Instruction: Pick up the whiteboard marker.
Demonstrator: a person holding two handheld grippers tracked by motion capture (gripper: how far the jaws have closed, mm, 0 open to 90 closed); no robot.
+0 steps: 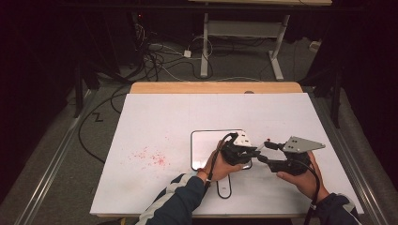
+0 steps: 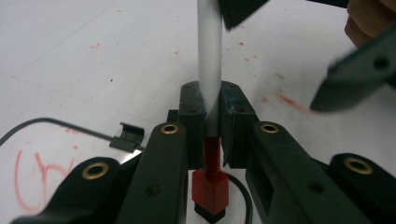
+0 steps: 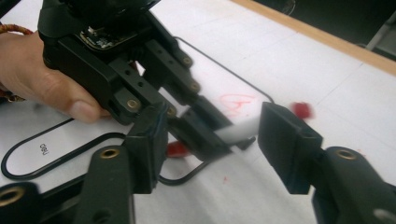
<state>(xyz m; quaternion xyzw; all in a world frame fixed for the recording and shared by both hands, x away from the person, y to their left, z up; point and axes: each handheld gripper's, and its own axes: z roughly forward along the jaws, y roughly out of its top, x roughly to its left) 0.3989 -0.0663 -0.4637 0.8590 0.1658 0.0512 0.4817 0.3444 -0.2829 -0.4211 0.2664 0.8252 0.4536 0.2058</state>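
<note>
- my left gripper has its jaws pinched on the marker, near the red butt end, with the white barrel running straight out ahead between the pads.
- my right gripper stands with its jaws spread on either side of the barrel's far end, not pressing it; the red cap shows just beyond one jaw.
- the marker hangs in the air above the small whiteboard, near the front edge of the table, right of middle.
- it looks light, stiff and slick: a smooth plastic tube that could twist or slide in a loose pinch.
- i judge the cap the place to take hold, squarely across its sides, pulling in line with the barrel so nothing levers sideways.
- red smears on the table suggest wet ink marks easily.
</note>
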